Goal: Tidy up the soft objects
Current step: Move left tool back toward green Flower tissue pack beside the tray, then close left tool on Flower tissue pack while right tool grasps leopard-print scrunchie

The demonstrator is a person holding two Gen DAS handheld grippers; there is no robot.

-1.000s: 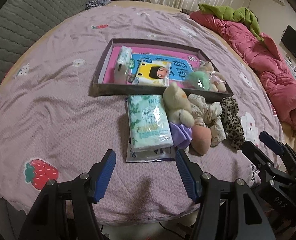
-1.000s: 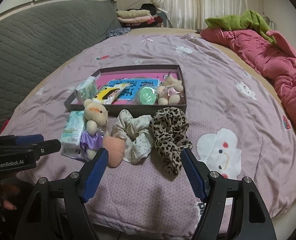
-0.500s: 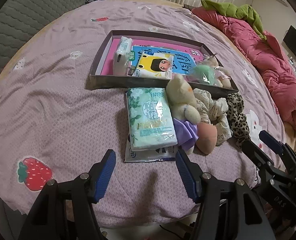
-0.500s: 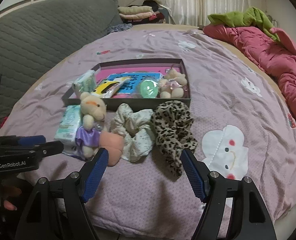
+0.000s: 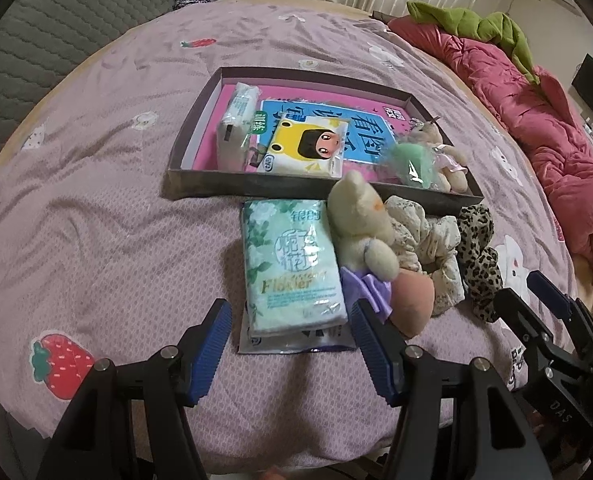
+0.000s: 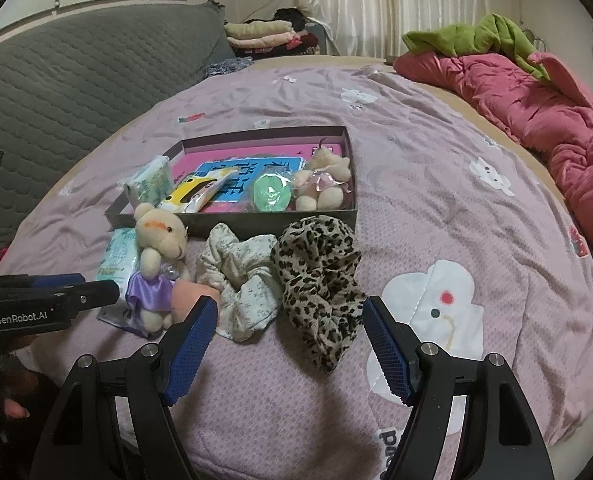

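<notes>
A shallow dark box [image 5: 200, 120] [image 6: 350, 152] on the purple bedspread holds tissue packs, a green puff [image 6: 271, 195] and a small bear [image 6: 324, 184]. In front of it lie a green tissue pack [image 5: 290, 264], a cream bear in a purple dress [image 5: 362, 224] [image 6: 158, 240], a peach sponge [image 5: 412, 300], a floral scrunchie [image 6: 242, 276] and a leopard scrunchie [image 6: 320, 276]. My left gripper [image 5: 290, 348] is open just short of the green tissue pack. My right gripper [image 6: 290, 346] is open just short of the two scrunchies.
A pink quilt [image 6: 536, 96] with a green cloth [image 6: 476, 36] lies along the right side. A grey quilted headboard [image 6: 76, 64] stands at the left. Folded clothes [image 6: 260, 34] sit at the back. The bed's front edge is right below both grippers.
Both grippers have moved forward toward the row of soft objects, which now look larger and closer. Both stay open and nothing on the bed has moved.
</notes>
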